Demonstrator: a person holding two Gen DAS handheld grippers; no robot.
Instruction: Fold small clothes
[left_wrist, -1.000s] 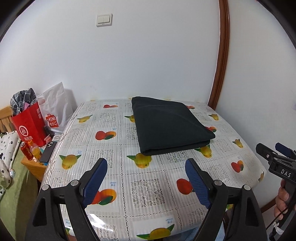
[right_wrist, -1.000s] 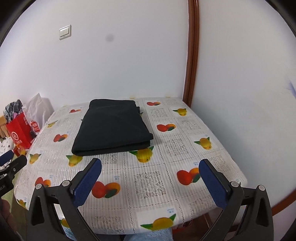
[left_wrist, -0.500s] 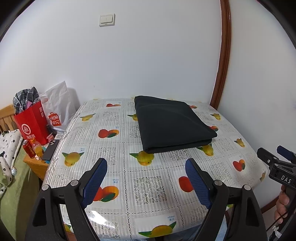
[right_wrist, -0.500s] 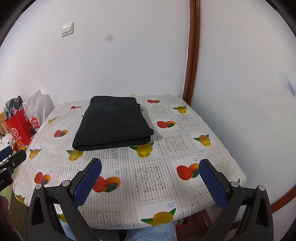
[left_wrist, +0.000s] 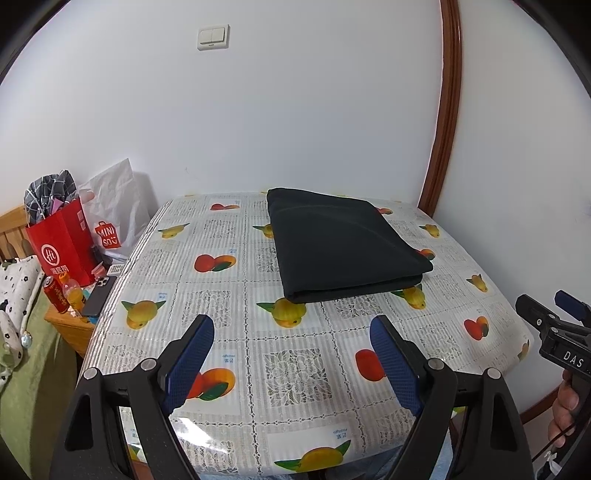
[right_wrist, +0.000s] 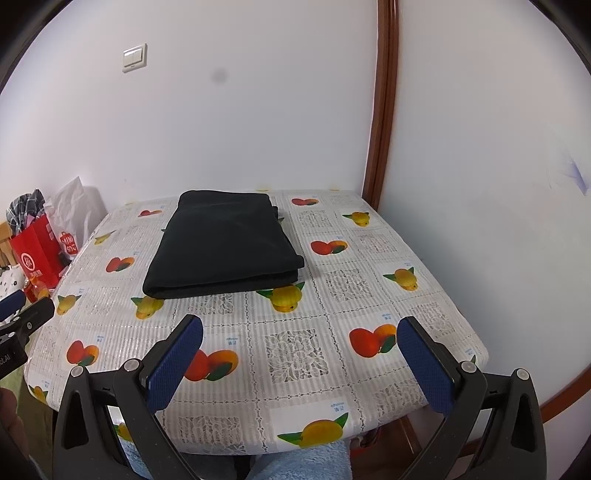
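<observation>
The garment, a dark cloth already folded into a flat rectangle, lay on the far half of the bench, well beyond both tools. The left tool hung with its blue pads spread wide and nothing between them, above the bench's near edge; the right tool stood equally spread and empty, just to its right. Judging by the neat stack, folding looked finished or nearly so. Any last fold would call for pinching the garment's near corners together, lifting low, and laying the edge down squarely, since the glossy cover could let the stack slide.
</observation>
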